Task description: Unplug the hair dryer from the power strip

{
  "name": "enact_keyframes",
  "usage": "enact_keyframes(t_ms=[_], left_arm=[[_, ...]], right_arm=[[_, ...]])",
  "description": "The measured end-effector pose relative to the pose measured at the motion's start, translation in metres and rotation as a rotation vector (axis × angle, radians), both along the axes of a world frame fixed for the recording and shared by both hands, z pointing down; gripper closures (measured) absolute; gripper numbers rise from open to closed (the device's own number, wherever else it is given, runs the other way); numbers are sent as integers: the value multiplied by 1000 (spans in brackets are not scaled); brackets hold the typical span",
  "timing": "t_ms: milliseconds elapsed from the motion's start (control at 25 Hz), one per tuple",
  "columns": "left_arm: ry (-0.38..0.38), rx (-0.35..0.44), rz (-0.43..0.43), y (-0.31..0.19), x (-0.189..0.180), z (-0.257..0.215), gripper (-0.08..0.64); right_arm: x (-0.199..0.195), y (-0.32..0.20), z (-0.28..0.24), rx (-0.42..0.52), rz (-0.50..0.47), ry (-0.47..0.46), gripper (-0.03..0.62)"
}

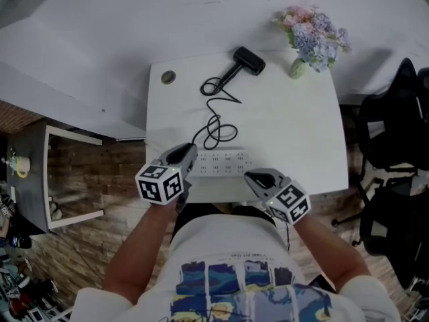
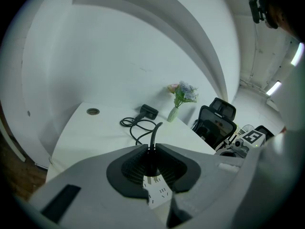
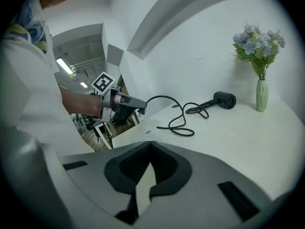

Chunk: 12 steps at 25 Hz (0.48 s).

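Observation:
A black hair dryer (image 1: 248, 60) (image 3: 224, 99) lies at the far side of the white table (image 1: 288, 133). Its black cord (image 1: 216, 123) (image 3: 178, 123) loops toward me, down to the white power strip (image 1: 224, 163) near the front edge. My left gripper (image 1: 191, 154) (image 2: 151, 154) is shut on the cord's plug (image 2: 151, 160) over the strip's left end. Whether the pins are still in the socket is hidden. My right gripper (image 1: 249, 175) (image 3: 151, 149) is shut, its tips at the strip's right end.
A vase of flowers (image 1: 312, 35) (image 3: 261, 94) stands at the table's far right corner. A round cable grommet (image 1: 167, 77) sits at the far left. Black office chairs (image 1: 392, 133) stand to the right, and a low shelf unit (image 1: 60, 180) stands on the floor to the left.

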<state>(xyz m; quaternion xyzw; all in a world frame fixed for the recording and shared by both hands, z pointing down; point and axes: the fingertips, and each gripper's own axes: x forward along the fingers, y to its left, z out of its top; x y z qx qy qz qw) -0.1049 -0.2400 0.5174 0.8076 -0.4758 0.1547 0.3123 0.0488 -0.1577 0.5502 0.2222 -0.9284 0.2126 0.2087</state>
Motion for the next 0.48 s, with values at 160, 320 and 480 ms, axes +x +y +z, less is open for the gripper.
enact_keyframes(t_ms=[160, 320, 480], left_arm=[[4, 3, -7, 1, 0, 0, 512], [6, 6, -9, 3, 3, -1, 512], [11, 11, -6, 4, 6, -3, 512]], right_arm=[[0, 2, -6, 16, 7, -24, 592], [1, 6, -11, 22, 7, -32, 592], [0, 9, -14, 36, -1, -39, 592]])
